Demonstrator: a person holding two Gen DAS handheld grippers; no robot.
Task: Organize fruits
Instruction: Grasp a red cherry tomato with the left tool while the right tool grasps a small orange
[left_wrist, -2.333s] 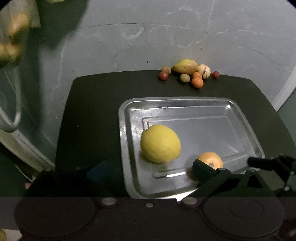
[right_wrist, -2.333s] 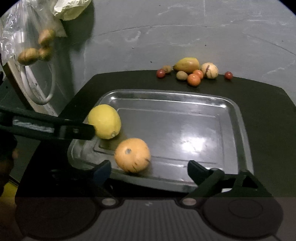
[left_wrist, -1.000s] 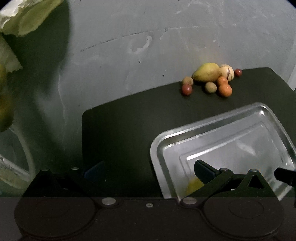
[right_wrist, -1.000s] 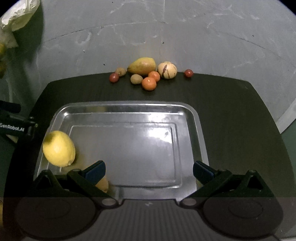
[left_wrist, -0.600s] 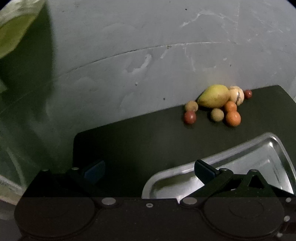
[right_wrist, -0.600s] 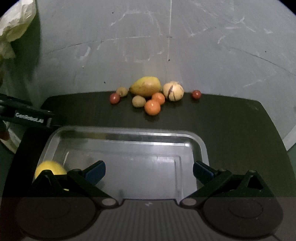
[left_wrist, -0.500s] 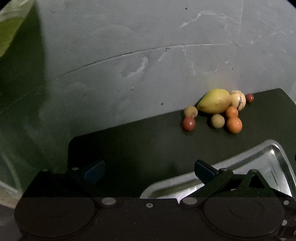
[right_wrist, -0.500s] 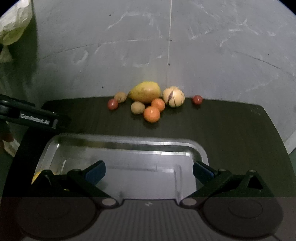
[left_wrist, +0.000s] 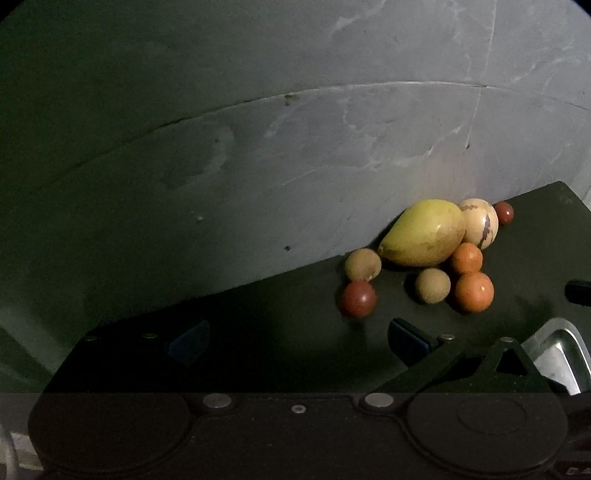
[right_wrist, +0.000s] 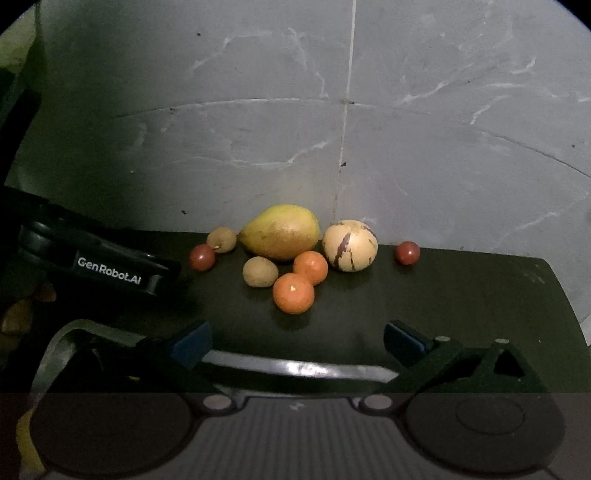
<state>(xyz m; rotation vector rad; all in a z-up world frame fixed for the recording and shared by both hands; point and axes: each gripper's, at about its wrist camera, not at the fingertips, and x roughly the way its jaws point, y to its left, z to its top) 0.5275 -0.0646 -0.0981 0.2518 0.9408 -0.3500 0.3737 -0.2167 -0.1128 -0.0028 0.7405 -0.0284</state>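
Right wrist view: my right hand-held gripper (right_wrist: 297, 341) hangs with its jaws spread wide and nothing between them, just above the far rim of the metal tray (right_wrist: 303, 367). Beyond it, on the dark counter (right_wrist: 461, 291), the fruits lie in a loose cluster against the grey wall (right_wrist: 258, 110). A yellow-green mango (right_wrist: 280, 231) lies on its side at the back, and a pale striped melon (right_wrist: 350, 245) sits just beside it on the right. Two small oranges (right_wrist: 293, 293) touch each other in front of them, one nearer me and one behind (right_wrist: 310, 267). A brown kiwi (right_wrist: 260, 272) sits left of the oranges. Another small brown fruit (right_wrist: 221, 240) rests at the mango's pointed end, with a red fruit (right_wrist: 202, 257) just beside it. A second red fruit (right_wrist: 407, 252) lies apart on the right of the melon. My left hand-held gripper (right_wrist: 99, 266) shows at the left edge, over the counter's left side, near the first red fruit.

From the left wrist camera, my left hand-held gripper (left_wrist: 297, 338) also has its jaws wide apart and empty, low over the bare counter (left_wrist: 258, 314). The same cluster lies ahead and to the right: mango (left_wrist: 424, 232), melon (left_wrist: 480, 227), oranges (left_wrist: 474, 291), kiwi (left_wrist: 432, 285), and the near red fruit (left_wrist: 358, 298) closest to my fingers. A corner of the tray (left_wrist: 561, 350) shows at the lower right.
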